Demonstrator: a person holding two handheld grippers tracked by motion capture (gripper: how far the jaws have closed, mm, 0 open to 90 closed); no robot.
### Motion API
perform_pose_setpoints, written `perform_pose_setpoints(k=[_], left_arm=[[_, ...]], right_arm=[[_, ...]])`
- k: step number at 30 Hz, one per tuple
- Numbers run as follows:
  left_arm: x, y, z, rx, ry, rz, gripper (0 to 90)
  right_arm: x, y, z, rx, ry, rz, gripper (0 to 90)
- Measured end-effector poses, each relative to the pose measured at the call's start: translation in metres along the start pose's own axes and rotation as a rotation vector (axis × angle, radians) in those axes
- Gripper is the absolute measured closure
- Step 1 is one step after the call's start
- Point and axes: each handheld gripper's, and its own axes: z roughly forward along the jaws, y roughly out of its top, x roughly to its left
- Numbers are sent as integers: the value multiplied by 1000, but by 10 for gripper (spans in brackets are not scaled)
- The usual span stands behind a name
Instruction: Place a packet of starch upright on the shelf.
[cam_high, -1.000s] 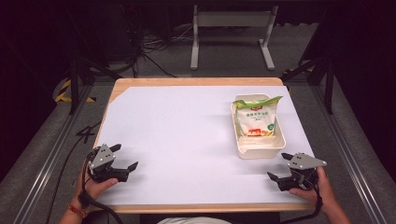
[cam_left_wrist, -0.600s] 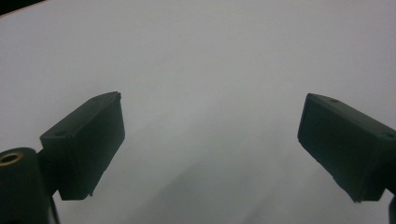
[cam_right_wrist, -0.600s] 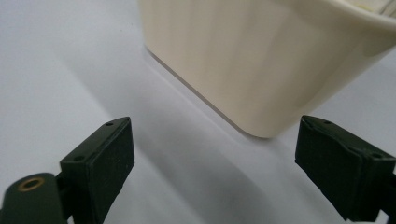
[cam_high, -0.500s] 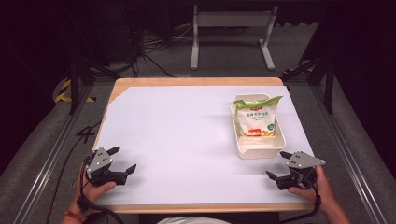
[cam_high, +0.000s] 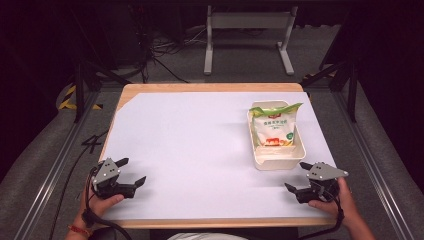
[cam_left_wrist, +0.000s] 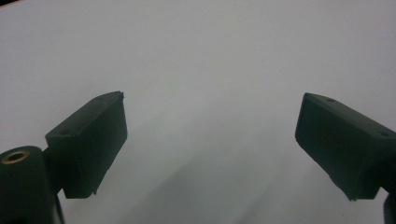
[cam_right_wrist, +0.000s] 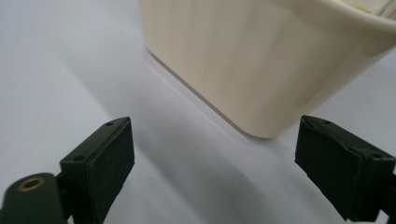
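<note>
A cream plastic tub (cam_high: 277, 161) stands on the right half of the white table sheet (cam_high: 200, 145), and a white snack bag with a green top (cam_high: 272, 127) lies inside it. My right gripper (cam_high: 298, 176) rests low near the front right corner, open and holding nothing, just in front of the tub. In the right gripper view the tub's near corner (cam_right_wrist: 261, 70) looms close beyond the spread jaws of the right gripper (cam_right_wrist: 212, 161). My left gripper (cam_high: 131, 171) sits at the front left, open and holding nothing. The left gripper (cam_left_wrist: 210, 149) faces bare sheet.
The sheet covers a wooden tabletop (cam_high: 210, 87) whose edge shows at the back and front. A grey metal stand (cam_high: 247, 35) and cables lie on the dark floor behind. Metal rails (cam_high: 50, 170) run along both sides of the table.
Both hands have drawn back slightly toward the front edge of the table. The jaws of both grippers stay apart. The tub and the bag have not moved.
</note>
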Motion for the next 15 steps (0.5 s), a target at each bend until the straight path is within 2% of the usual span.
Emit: perform_pose_setpoints(k=[15], left_arm=[[-1, 3, 2, 0, 16, 0, 79]], right_arm=[[-2, -1, 0, -3, 5, 8, 115]])
